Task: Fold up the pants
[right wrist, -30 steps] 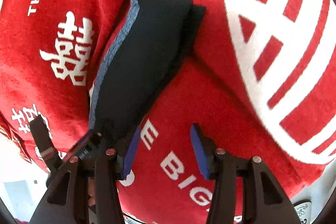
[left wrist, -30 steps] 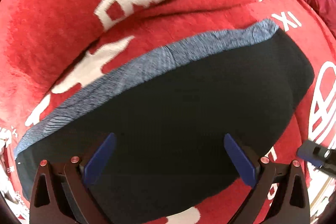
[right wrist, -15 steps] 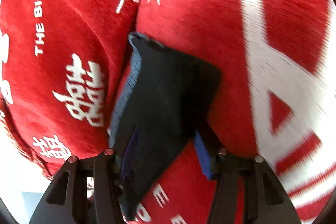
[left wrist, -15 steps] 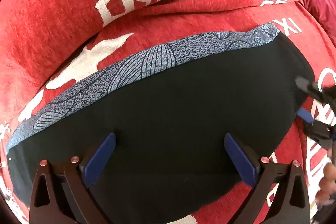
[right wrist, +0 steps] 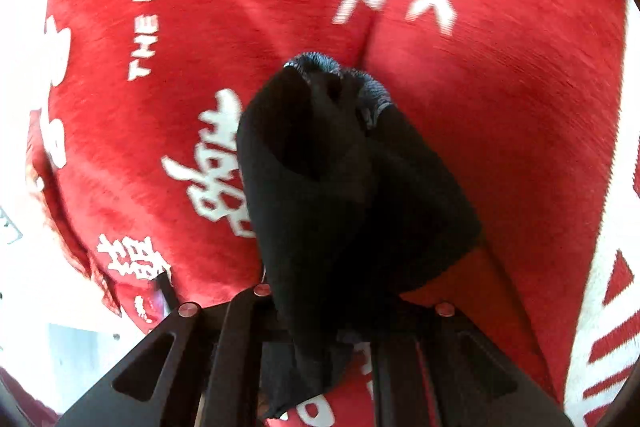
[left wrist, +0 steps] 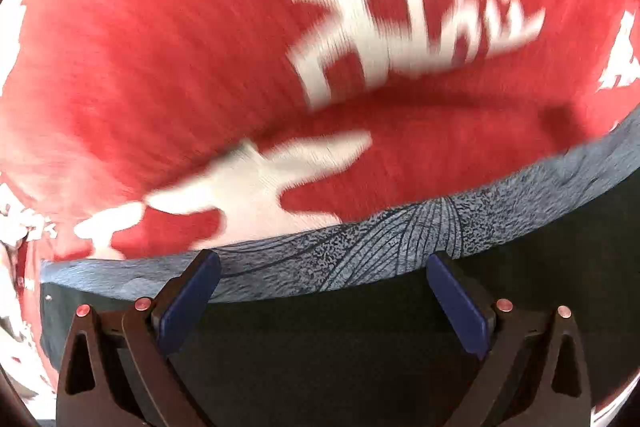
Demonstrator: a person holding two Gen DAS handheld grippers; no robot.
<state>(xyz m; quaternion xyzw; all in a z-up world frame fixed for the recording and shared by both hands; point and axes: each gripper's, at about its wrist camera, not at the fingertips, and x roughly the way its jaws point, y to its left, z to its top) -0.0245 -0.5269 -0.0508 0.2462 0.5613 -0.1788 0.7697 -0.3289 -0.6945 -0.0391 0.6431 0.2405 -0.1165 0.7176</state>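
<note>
Red fabric (left wrist: 168, 75) with white printed characters covered the whole surface in both views, swelling into soft mounds with a deep crease between them. Across it lay the pants (left wrist: 360, 355), dark with a grey-blue patterned waistband (left wrist: 400, 251) along their far edge; bare red stretched beyond that edge. The left gripper (left wrist: 320, 303) stood wide apart above the dark cloth, holding nothing. Only the right wrist view showed one end of the pants (right wrist: 344, 187) bunched and lifted off the red (the waistband curled at its top), the right gripper (right wrist: 340, 331) having just clamped down on that cloth.
</note>
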